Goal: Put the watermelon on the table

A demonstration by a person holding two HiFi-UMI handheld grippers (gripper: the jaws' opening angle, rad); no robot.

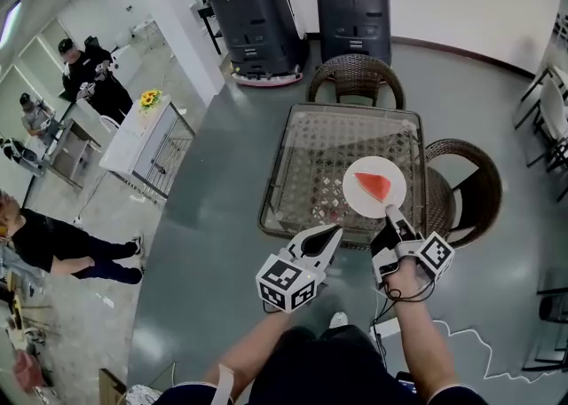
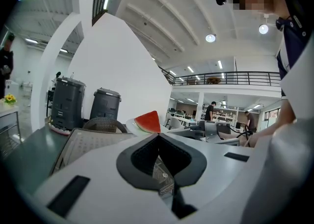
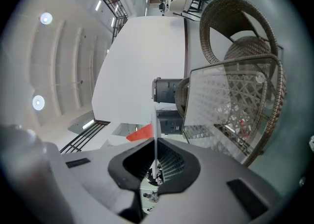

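Note:
A red wedge of watermelon lies on a round white plate over the near right corner of the glass-topped wicker table. My right gripper is shut on the plate's near rim. In the right gripper view the plate shows edge-on as a thin white line between the jaws, with the watermelon on its left. My left gripper is shut and empty at the table's front edge, left of the plate. From the left gripper I see the watermelon just ahead.
One wicker chair stands behind the table and another at its right. Two dark grey bins are against the back wall. A white cart and several people are at the left. A cable lies on the floor.

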